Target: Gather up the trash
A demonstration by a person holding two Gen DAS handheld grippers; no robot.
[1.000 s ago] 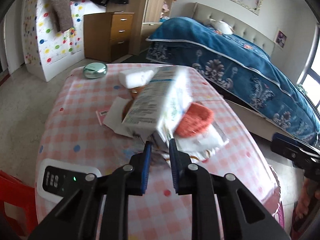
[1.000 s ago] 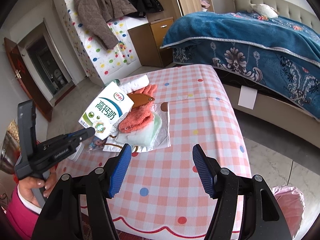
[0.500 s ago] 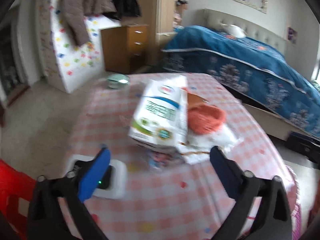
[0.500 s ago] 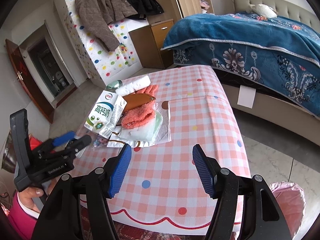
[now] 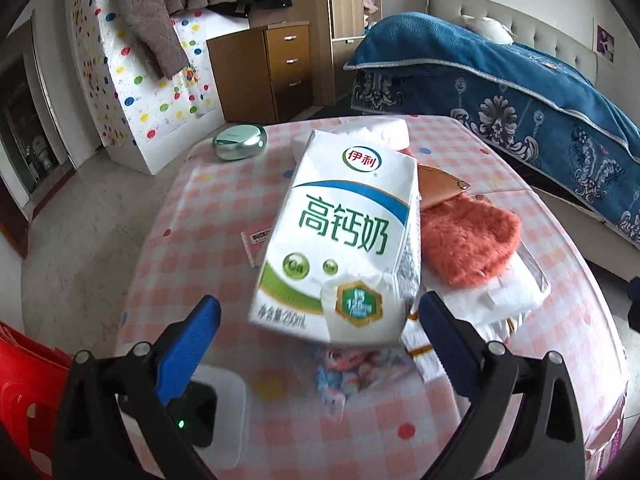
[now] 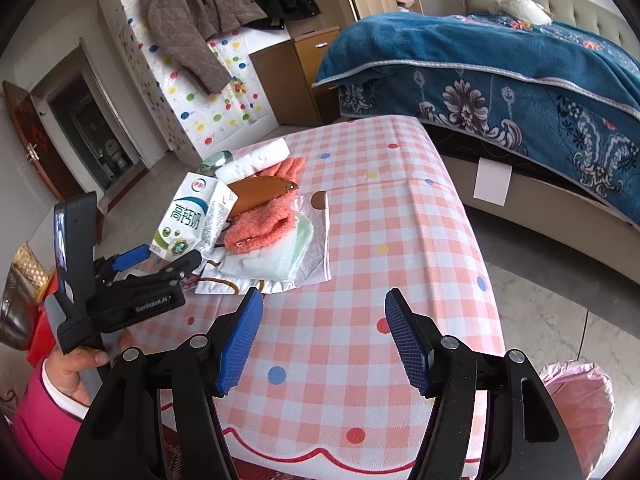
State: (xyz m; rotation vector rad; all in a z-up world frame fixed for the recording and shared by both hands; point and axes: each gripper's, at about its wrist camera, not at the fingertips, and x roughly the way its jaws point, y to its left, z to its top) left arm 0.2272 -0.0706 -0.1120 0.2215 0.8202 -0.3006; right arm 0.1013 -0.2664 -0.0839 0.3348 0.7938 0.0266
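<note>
Left gripper (image 5: 318, 320) gapes wide, its jaws having just sprung apart, and the milk carton (image 5: 340, 236) lies tilted between the blue pads, touching neither. An orange fuzzy cloth (image 5: 468, 240) sits just beside it on the checked tablecloth (image 5: 192, 216).

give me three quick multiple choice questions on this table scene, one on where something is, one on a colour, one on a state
1. Where does the milk carton lie?
A. on the floor
B. on the table pile, beside the orange fuzzy cloth
C. on the bed

2. What colour are the pads of the left gripper?
A. blue
B. yellow
C. white

3. How is the left gripper?
A. shut on the carton
B. shut on nothing
C. open, pads clear of the carton

Answers:
1 B, the carton leans on the clutter next to the cloth.
2 A, both pads show blue.
3 C, the jaws have just been opening, with a gap either side of the carton.
</note>
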